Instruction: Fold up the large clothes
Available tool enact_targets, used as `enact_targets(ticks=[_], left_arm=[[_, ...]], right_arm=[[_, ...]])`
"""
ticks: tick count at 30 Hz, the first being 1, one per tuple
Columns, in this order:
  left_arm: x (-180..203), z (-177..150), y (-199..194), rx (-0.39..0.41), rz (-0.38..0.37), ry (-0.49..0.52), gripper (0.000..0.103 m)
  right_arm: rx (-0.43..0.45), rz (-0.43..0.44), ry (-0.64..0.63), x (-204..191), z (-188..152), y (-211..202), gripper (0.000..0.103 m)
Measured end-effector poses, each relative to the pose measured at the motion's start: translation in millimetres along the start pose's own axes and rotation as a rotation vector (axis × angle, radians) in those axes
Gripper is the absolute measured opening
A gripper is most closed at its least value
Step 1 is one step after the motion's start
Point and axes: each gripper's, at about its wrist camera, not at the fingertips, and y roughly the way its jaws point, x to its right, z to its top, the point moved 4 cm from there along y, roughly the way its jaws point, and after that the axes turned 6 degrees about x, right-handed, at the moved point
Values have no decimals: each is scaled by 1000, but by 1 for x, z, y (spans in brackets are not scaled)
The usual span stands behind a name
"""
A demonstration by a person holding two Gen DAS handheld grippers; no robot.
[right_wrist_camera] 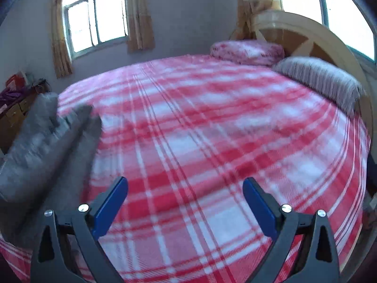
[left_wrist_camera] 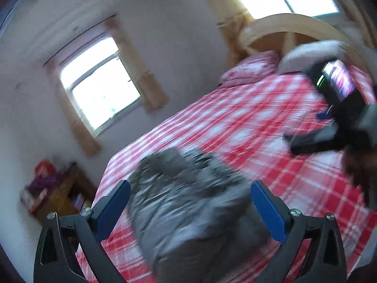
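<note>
While blurred: 1 grey garment (left_wrist_camera: 188,202), 2 pillows, 2 windows, both tools wide.

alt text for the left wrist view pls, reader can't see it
The left hand-held gripper, jaws open and empty, points at a blurred, bunched grey garment lying on a bed with a red-and-white plaid blanket. The right hand-held gripper shows at the right edge, with a pink pillow and a window beyond.

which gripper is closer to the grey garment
Left. The left gripper is open right over the grey garment; the right gripper is open over bare blanket, garment off to its left.
</note>
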Motion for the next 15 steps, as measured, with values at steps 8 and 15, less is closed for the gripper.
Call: enact_targets(ticks=[8, 15], left_arm=[[-187, -124, 119, -437, 455, -420, 102], [-206, -151, 188, -517, 421, -560, 102]], right_arm=[[46, 286, -72, -126, 98, -5, 100], [-166, 340, -134, -226, 95, 76, 93]])
